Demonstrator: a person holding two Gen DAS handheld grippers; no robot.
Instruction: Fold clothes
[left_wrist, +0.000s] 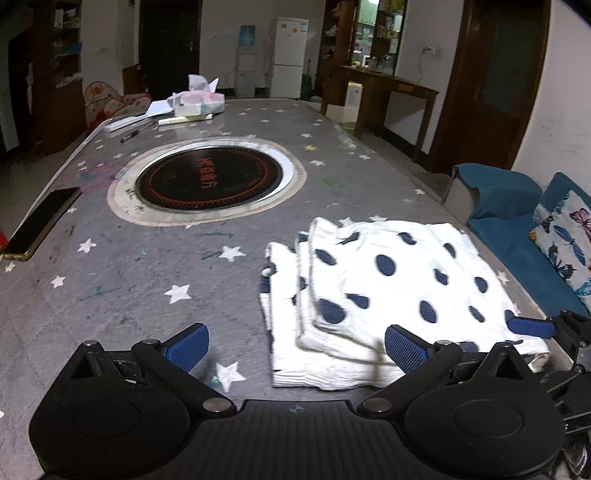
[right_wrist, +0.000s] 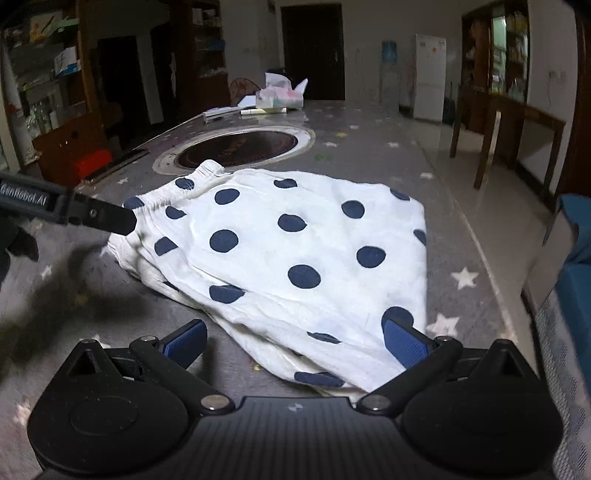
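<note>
here both tools, left tool (left_wrist: 295, 350) and right tool (right_wrist: 293, 347), hover spread over the folded garment (right_wrist: 295, 251).

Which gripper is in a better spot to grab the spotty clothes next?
Probably the right gripper: its open fingers already straddle the near edge of the polka-dot garment. The left gripper, also open, sits mostly over bare table beside it.

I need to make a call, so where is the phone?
In the left wrist view, the phone lies at the table's far left edge, left of the round cooktop.
</note>
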